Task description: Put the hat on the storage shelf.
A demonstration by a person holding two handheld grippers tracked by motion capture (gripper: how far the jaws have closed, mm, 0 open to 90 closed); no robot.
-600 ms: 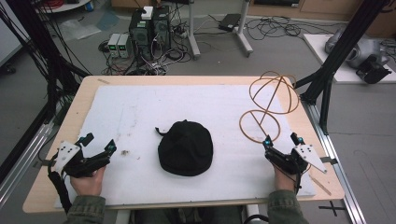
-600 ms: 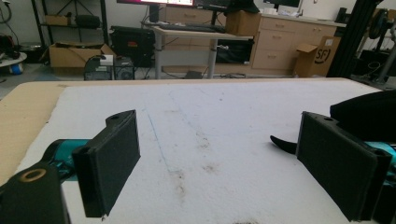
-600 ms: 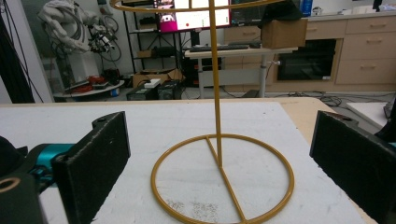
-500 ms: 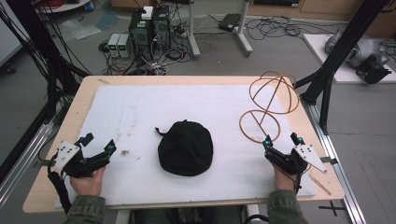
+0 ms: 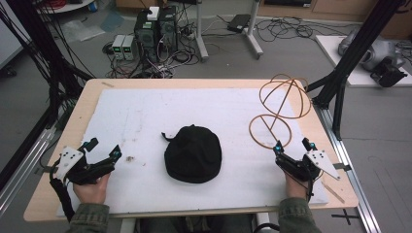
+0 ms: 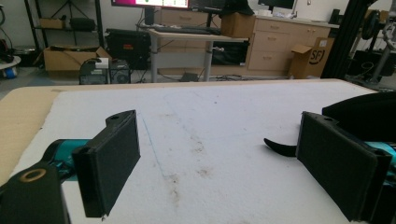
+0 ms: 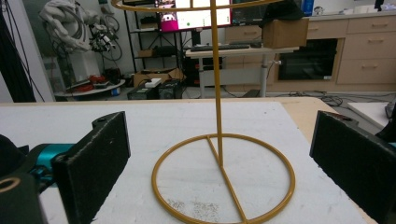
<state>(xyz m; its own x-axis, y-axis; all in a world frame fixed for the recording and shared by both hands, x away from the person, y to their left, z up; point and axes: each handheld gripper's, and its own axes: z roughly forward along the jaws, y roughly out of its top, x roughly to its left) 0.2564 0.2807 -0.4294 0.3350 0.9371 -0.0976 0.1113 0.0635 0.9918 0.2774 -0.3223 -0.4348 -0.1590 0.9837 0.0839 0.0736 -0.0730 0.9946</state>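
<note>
A black cap [image 5: 193, 153] lies on the white mat [image 5: 194, 111] at the table's middle front. At the right stands a gold wire stand [image 5: 279, 112] with a round base ring and a wire globe on top. My left gripper [image 5: 103, 148] rests open at the front left, well left of the cap; the cap's edge and strap [image 6: 364, 114] show past its right jaw. My right gripper [image 5: 293, 144] is open at the front right, just short of the stand's base ring [image 7: 223, 177], which lies straight ahead between its jaws. Both grippers are empty.
The mat covers most of a wooden table [image 5: 82, 104]. Black frame posts [image 5: 352, 53] stand off the right edge and cables hang at the left. Computers and cables [image 5: 155, 34] sit on the floor beyond the far edge. A small stain [image 5: 130, 158] marks the mat by the left gripper.
</note>
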